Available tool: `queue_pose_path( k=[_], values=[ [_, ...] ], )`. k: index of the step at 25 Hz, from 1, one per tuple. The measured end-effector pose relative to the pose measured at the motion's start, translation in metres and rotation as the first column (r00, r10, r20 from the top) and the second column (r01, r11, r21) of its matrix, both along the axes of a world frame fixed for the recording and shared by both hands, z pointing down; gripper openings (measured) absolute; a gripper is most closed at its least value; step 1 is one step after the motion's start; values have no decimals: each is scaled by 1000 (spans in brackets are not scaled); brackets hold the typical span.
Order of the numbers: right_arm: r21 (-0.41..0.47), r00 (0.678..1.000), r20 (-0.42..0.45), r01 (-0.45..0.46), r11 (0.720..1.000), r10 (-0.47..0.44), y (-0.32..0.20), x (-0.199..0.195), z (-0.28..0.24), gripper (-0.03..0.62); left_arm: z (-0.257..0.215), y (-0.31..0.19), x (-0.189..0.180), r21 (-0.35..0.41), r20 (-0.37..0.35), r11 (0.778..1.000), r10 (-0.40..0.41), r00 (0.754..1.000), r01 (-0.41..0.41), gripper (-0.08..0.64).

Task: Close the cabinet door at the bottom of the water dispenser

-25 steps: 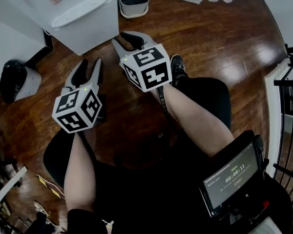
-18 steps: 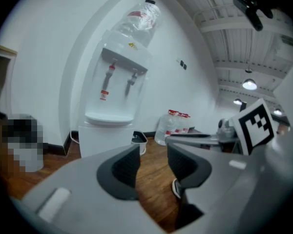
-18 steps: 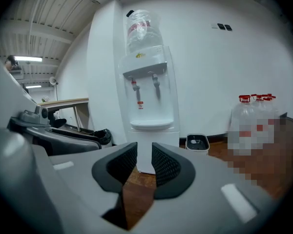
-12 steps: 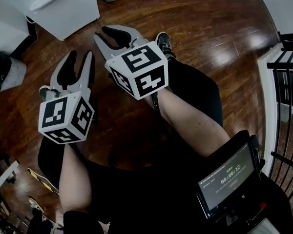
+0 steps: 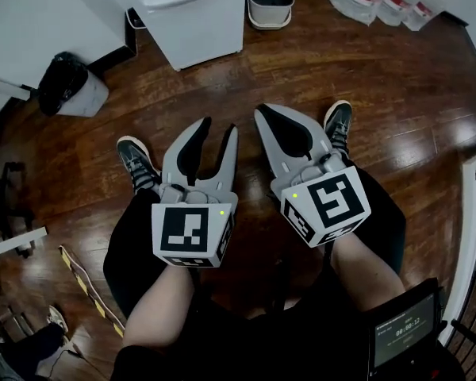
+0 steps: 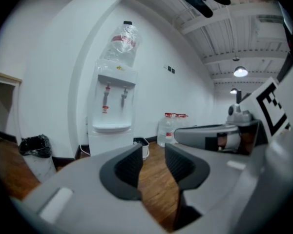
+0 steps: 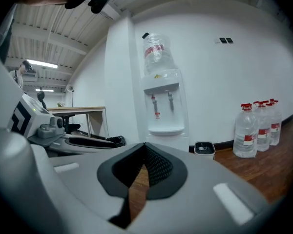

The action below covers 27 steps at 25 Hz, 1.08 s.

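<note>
Head view, water dispenser (image 5: pixel 198 18) cut off, left hand-held gripper (image 5: pixel 220 125) barely spread, right hand-held gripper (image 5: pixel 261 113) pressed together.

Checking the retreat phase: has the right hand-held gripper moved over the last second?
Yes. In the head view the right hand-held gripper has drawn back from the dispenser; more floor shows between them now.

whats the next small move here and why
Probably step toward the water dispenser: it stands well across the wood floor from the left gripper and right gripper, too far for either to touch, and neither gripper holds anything.
</note>
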State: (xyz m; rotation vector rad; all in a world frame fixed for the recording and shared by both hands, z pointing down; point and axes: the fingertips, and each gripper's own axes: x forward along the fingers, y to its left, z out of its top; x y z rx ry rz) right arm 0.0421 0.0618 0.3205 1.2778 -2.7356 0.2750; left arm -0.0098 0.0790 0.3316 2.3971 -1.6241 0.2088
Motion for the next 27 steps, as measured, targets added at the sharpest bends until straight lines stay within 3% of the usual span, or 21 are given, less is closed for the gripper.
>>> queue_pose_path(
  k=[4,10,23,27],
  values=[
    [2,1000,8,-6,1000,6,5,10,6,5,-2,7,11,36,49,999,26,998,-28,163],
    [1,1000,12,-14,1000,14,3,13,6,5,-2,5,10,47,28,999,10,1000,-12,160],
    [8,1000,1,8,1000,-8,4,7,4,5,-1,4,9,32,25,999,13,1000,-14,160],
    [5,1000,4,8,1000,-8,4,8,4,5,0,7,13,-3,28,1000,29,999,-29,160]
  ],
)
